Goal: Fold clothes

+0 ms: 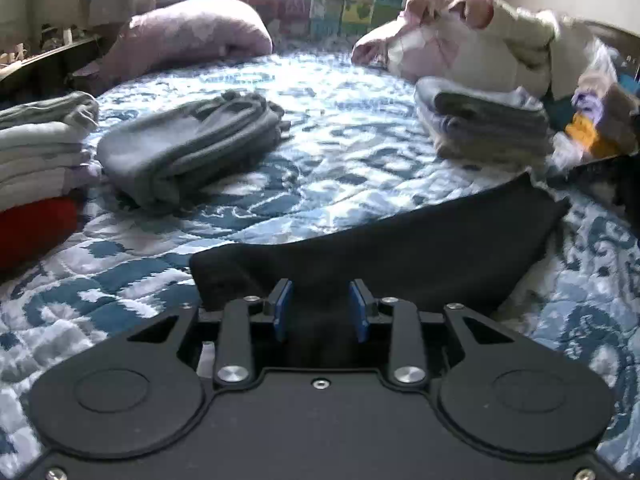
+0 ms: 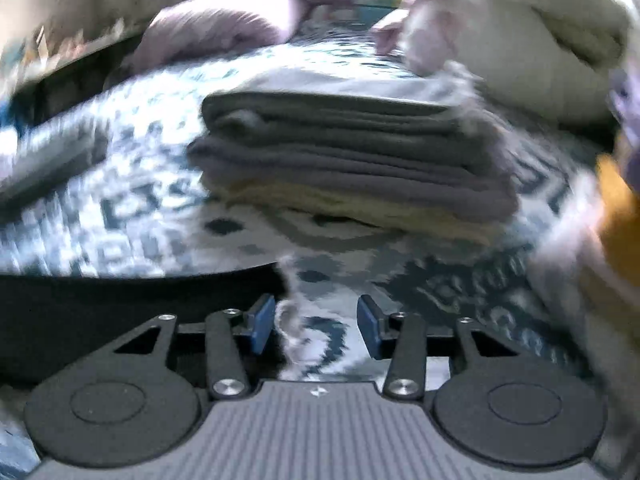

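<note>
Your left hand-held gripper (image 1: 321,307) sits with jaws spread over the black garment (image 1: 400,248), which lies flat on the patterned bed (image 1: 320,128). Your right hand-held gripper (image 2: 316,325) is spread above bare quilt, beside the garment's edge. Beyond lies a folded grey stack (image 2: 344,152).

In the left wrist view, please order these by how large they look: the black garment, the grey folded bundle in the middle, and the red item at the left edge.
1. black garment, largest, though it lies nearest the camera, which enlarges it.
2. grey folded bundle.
3. red item, smallest, but the frame edge cuts it off, so its whole size is unsure.
</note>
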Available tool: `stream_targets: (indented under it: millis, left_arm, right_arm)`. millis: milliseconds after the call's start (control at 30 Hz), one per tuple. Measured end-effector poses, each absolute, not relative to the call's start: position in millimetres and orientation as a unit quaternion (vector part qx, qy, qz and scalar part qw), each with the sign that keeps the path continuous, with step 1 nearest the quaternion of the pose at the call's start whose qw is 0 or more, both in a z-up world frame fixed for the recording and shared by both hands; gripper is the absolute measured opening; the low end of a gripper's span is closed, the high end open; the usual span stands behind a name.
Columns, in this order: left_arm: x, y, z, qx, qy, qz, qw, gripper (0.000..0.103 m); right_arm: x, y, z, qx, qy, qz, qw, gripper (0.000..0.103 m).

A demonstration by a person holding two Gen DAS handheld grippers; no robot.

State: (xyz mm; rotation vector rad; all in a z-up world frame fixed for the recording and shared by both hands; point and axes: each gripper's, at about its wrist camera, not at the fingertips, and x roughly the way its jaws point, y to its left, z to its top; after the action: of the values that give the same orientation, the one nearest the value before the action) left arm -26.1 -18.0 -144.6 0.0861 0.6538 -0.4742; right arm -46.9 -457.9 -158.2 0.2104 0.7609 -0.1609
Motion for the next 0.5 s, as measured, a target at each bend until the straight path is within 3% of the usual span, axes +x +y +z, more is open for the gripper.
stream_targets:
  millis: [167, 267, 367, 400, 433, 500]
  left_arm:
    - [-32.4, -6.7, -147.3, 0.014, 0.31, -0.231, 0.922, 0.03]
    - [-24.2, -4.0, -161.8, 0.008, 0.333, -0.222, 0.917, 0.031]
    - [-28.3, 2.1, -159.4, -0.012, 0.324, -0.227, 0.918, 0.031]
    - [-32.4, 8.3, -153.5, -0.032, 0.316, -0.232, 0.92, 0.036]
    - [-37.1, 16.5, -148.5, -0.051, 0.307, -0.226, 0.923, 0.045]
    - [-44.3, 34.4, -144.9, -0.087, 0.298, -0.211, 0.927, 0.046]
  right_arm:
    - [-70.9, -485.2, -161.7, 0.24, 0.357, -0.075, 0.899, 0.052]
    - [-73.3, -478.1, -171.2, 0.284, 0.356, -0.052, 0.889, 0.071]
    - [-65.8, -457.7, -185.5, 0.235, 0.381, -0.071, 0.892, 0.068]
    - [-68.0, -454.4, -183.7, 0.237, 0.375, -0.075, 0.893, 0.068]
    - [-72.2, -454.2, -181.9, 0.262, 0.367, -0.071, 0.889, 0.068]
    - [-86.5, -455.6, -184.6, 0.342, 0.348, -0.05, 0.871, 0.068]
